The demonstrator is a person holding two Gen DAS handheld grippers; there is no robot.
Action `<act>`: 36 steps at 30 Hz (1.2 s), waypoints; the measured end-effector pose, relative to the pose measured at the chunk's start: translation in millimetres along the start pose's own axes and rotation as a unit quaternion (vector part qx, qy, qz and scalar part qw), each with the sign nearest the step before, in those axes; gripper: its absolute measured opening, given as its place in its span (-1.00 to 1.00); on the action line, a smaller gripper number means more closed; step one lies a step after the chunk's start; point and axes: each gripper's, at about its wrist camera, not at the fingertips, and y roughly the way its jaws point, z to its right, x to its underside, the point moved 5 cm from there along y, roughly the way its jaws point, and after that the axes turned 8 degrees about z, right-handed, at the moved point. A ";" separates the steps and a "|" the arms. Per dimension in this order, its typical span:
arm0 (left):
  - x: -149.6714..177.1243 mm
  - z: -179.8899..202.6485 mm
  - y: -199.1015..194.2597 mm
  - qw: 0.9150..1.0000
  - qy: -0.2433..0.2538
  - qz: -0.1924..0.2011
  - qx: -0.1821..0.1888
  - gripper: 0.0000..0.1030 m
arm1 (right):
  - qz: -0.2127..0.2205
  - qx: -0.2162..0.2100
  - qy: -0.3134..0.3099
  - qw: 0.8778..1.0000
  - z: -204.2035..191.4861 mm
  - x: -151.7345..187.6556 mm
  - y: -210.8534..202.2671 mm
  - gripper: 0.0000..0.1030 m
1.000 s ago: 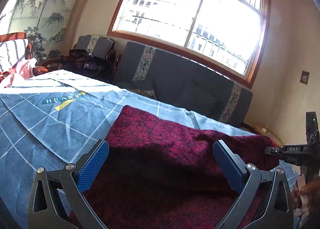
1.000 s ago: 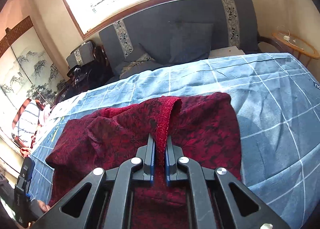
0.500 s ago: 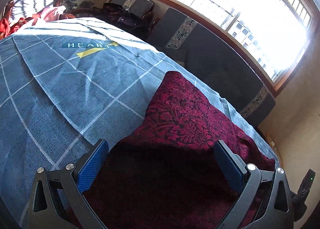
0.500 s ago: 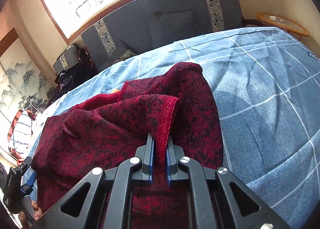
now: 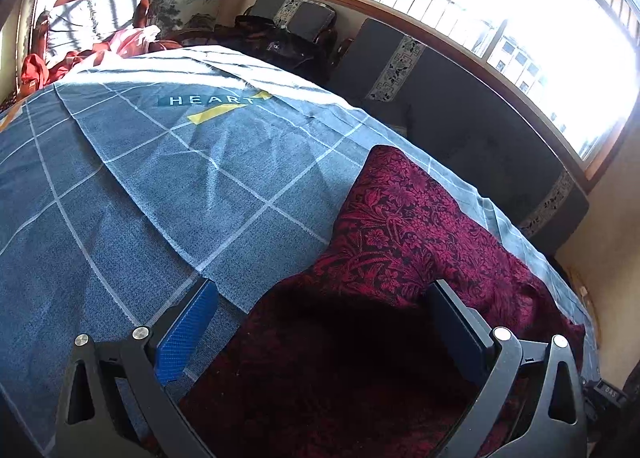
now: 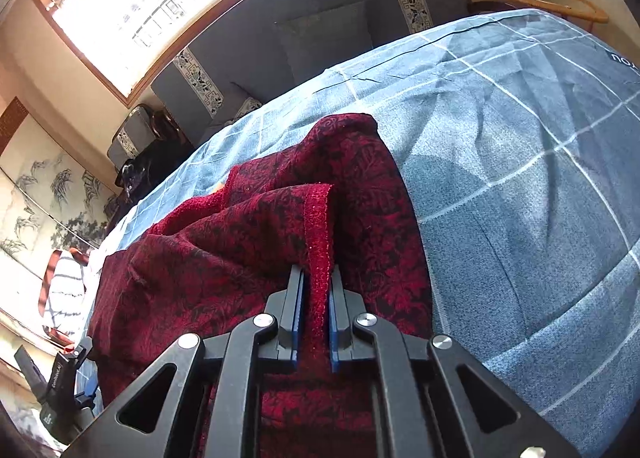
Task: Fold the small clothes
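The black left gripper (image 5: 320, 322) with blue finger pads (image 5: 186, 332) stands spread wide over the near edge of a dark red garment of soft woven cloth with a black floral pattern (image 5: 404, 234), holding nothing; its left pad sits over the bedcover, its right finger over the garment. The garment lies on a blue checked bedcover with thin white lines (image 5: 132, 193) that bears the word HEART and a yellow stripe, and it rises to a rounded corner toward the grey sofa with patterned bands (image 5: 460, 105) under the window. In the right wrist view the same garment (image 6: 224, 258) is rumpled into several loose folds, with a brighter red, fuzzy edge band running up its middle. The black right gripper (image 6: 316, 298) is closed tight on that band, the cloth pinched between its two narrow blue pads, and the bedcover (image 6: 520, 177) lies bare to its right.
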 end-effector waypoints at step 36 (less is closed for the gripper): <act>3.2 -3.7 2.8 0.999 -0.032 -0.022 0.029 0.99 | -0.001 0.041 0.016 0.999 17.2 -71.7 62.0 -0.96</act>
